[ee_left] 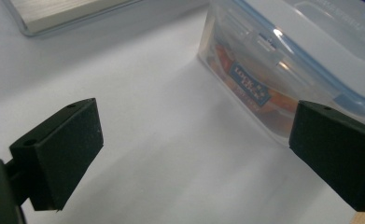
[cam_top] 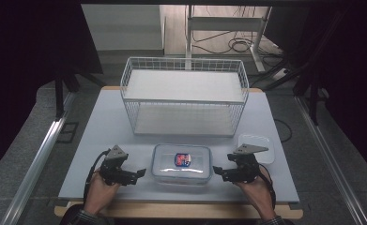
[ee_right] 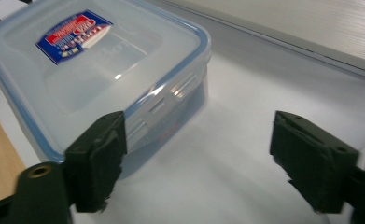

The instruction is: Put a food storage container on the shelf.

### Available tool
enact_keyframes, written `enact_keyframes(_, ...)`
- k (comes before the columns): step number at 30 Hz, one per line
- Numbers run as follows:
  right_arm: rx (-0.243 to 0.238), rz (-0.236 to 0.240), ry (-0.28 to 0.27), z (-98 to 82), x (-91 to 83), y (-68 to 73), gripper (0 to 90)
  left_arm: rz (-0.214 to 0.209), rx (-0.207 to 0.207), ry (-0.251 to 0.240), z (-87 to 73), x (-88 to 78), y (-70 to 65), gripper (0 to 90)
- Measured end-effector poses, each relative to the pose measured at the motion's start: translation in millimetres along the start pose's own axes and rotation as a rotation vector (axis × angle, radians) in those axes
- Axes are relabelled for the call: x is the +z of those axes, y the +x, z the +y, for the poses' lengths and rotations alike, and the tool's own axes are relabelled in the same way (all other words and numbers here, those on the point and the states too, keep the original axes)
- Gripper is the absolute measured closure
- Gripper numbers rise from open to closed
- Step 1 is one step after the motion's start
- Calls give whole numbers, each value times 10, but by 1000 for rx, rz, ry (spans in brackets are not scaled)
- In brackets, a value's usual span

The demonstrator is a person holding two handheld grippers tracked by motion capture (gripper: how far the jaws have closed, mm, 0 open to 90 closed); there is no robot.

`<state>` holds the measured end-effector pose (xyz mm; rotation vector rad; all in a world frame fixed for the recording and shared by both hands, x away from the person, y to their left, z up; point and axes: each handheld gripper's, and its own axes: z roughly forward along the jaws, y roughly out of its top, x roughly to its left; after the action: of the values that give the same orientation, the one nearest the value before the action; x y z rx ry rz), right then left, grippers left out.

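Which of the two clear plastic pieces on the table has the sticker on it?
The lidded box between the two grippers: a red and blue sticker sits on its lid. The flat plastic piece at the right is plain.

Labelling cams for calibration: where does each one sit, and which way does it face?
High view: above the person's side, facing forward and down on the table; shows both hands, left gripper, right gripper, box, basket.
Left gripper view: on the left gripper, facing the box's side; jaws open.
Right gripper view: on the right gripper, facing the box; jaws open.
Shared: all three show the box.
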<state>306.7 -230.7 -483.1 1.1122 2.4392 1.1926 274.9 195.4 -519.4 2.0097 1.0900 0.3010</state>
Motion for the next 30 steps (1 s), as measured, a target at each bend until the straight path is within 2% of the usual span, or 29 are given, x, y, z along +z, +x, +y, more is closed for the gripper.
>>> enact_keyframes(6, 5, 54, -34, 18, -6, 12, 87, -36, -6, -4, 83, -30, -25, 35)
enact_keyframes(10, -11, 76, -22, 41, 30, 70, 43, -24, 13, 5, 190, -17, -84, 21)
enact_keyframes(13, -14, 63, 2, 58, 74, 124, 20, -48, 9, 8, 261, 6, -116, 17)
enact_keyframes(15, 16, 45, 17, 72, 106, 131, 13, -81, 16, 3, 307, 32, -121, 22)
enact_keyframes(18, 55, 91, 44, 100, 134, 125, 38, -112, 18, 9, 367, 87, -128, 29)
enact_keyframes(21, 73, 107, 57, 137, 178, 129, 78, -167, 4, 14, 413, 160, -123, 46)
enact_keyframes(25, 97, 144, 72, 168, 280, 94, 93, -233, -12, 48, 455, 328, -103, 42)
enact_keyframes(30, 184, 239, 89, 176, 399, 21, 90, -410, -107, 89, 444, 527, -10, 12)
